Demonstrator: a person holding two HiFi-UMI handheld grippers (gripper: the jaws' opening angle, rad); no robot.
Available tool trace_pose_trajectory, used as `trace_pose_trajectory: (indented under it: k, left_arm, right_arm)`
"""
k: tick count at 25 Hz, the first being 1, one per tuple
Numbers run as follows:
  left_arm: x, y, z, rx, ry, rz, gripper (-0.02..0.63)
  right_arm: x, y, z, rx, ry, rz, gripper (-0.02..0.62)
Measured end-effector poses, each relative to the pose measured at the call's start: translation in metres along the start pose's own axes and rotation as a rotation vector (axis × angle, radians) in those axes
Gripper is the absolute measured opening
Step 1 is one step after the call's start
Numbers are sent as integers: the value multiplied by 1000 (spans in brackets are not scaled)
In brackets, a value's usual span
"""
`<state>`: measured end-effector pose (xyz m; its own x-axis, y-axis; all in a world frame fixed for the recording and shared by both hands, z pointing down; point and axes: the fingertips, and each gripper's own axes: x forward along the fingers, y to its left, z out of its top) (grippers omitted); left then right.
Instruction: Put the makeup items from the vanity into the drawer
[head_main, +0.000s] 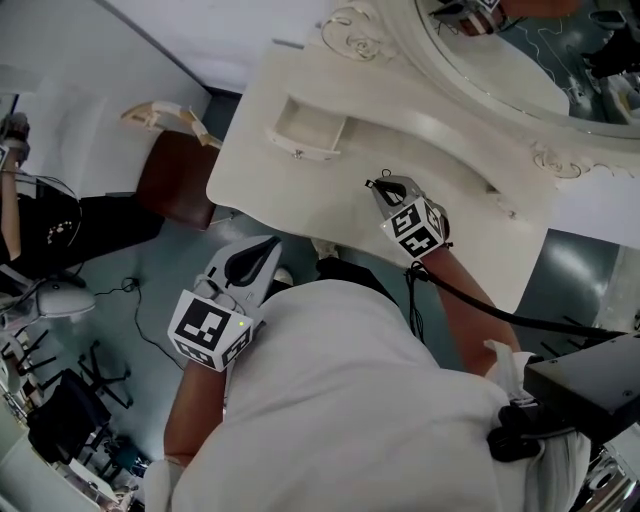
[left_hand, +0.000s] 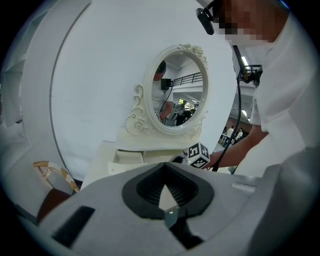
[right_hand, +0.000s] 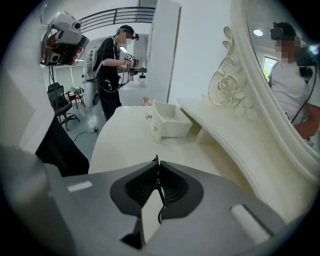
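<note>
The white vanity table (head_main: 290, 195) carries an oval mirror (head_main: 520, 50) and a small drawer (head_main: 310, 125) pulled open at its back left. I see no makeup item on the tabletop in any view. My right gripper (head_main: 383, 185) hovers over the middle of the table, shut with nothing in it; in its own view its tips (right_hand: 157, 161) point toward the open drawer (right_hand: 167, 120). My left gripper (head_main: 268, 245) hangs off the table's front edge, shut and empty. The left gripper (left_hand: 165, 167) faces the mirror (left_hand: 177, 90) and drawer (left_hand: 129, 157).
A brown-seated chair (head_main: 175, 180) with a cream back (head_main: 165, 115) stands left of the vanity. A raised shelf (right_hand: 220, 130) runs under the mirror. A person in black (right_hand: 112, 60) stands far off. Black equipment (head_main: 590, 385) sits at lower right.
</note>
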<state>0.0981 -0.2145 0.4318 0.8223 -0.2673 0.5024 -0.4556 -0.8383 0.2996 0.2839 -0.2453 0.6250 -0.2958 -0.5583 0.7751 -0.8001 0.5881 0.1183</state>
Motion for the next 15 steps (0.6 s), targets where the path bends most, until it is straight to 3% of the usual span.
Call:
trace_pose_trajectory:
  k: [7,15]
  left_arm:
    - [3,-2,10,7,-28,18,2]
    - [-12,12,16,-4,-56,85,2]
  right_arm:
    - [-24,-12,57,-55,-78,46,14]
    - [-3,-18,123,-130,-141,117,14]
